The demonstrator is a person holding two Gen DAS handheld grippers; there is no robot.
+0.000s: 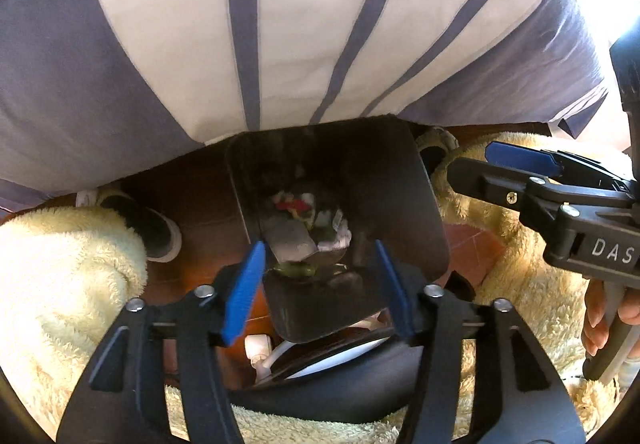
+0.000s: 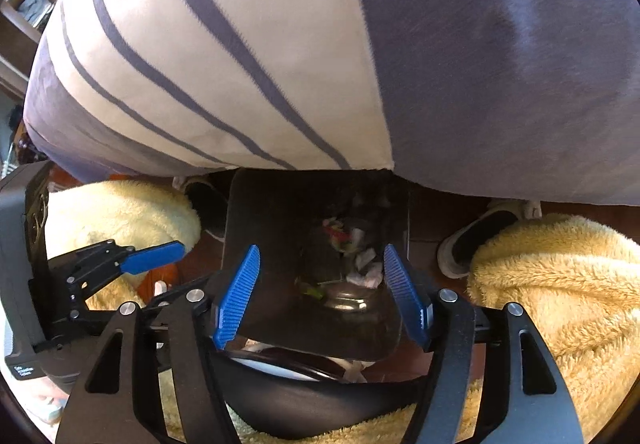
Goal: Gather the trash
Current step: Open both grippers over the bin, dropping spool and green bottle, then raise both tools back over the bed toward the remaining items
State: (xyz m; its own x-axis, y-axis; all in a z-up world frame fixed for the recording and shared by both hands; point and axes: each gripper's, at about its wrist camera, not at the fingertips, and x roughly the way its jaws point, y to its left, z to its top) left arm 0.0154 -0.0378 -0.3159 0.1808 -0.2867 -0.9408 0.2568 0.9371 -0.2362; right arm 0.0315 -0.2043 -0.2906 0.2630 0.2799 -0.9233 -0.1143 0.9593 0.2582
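- Looking almost straight down here. The black bin (image 1: 424,212) sits on the red-brown floor (image 1: 200,220) right against the striped bed cover (image 1: 280,24), between two fluffy cream legs and a pair of slip-on shoes (image 1: 156,232).
- The trash (image 1: 316,220) is down in the bottom of it: crumpled white tissue bits, something red, a green scrap, and what looks like a greyish flat piece.
- My left hand-held gripper (image 1: 318,284) hangs over the near rim of the bin with the blue pads spread apart and nothing pinched between them.
- The right hand-held gripper (image 2: 324,292) is doing the same thing, jaws apart over the opening and empty.
- Handling guess: the tissue wads are feather-light and squishy, so they should crush flat in the pads and need hardly any squeeze. Loose bits may flake off, though.
- The bin itself looks like thin, glossy plastic, so it's stiff-ish but slick and probably light enough to tip if I bump a wall.
- If I have to move the bin, I'd pinch a side wall at the rim, one pad inside and one outside.
- For the tissue, I'd go for the fattest white clump (image 2: 366,272), not the flat scraps.
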